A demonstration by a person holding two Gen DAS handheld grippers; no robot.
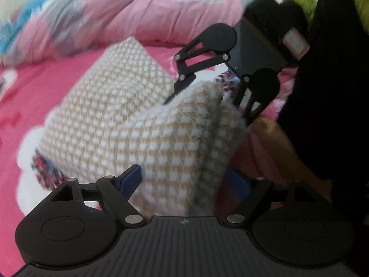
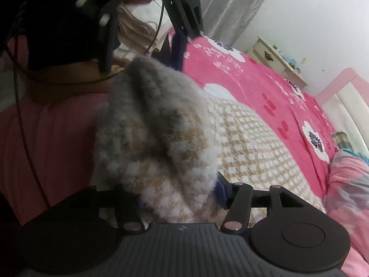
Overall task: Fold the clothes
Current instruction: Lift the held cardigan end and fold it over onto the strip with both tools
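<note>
Both grippers tilt downward close together, the left gripper (image 1: 184, 180) and the right gripper (image 2: 180, 196) each with blue pads parted around fabric.

A bright pink bedspread (image 2: 265, 87) with white flower patches covers the bed. A bunched pink quilt (image 1: 143, 11) with grey and white patches lies along its far side in the left view and shows again at the right edge (image 2: 346, 184) of the right view. A cream cabinet (image 2: 274, 60) with small items on top stands against the white wall. Pale curtains (image 2: 230, 4) hang beside it. Folded beige towels (image 2: 131, 30) lie stacked near the bed's edge.
</note>
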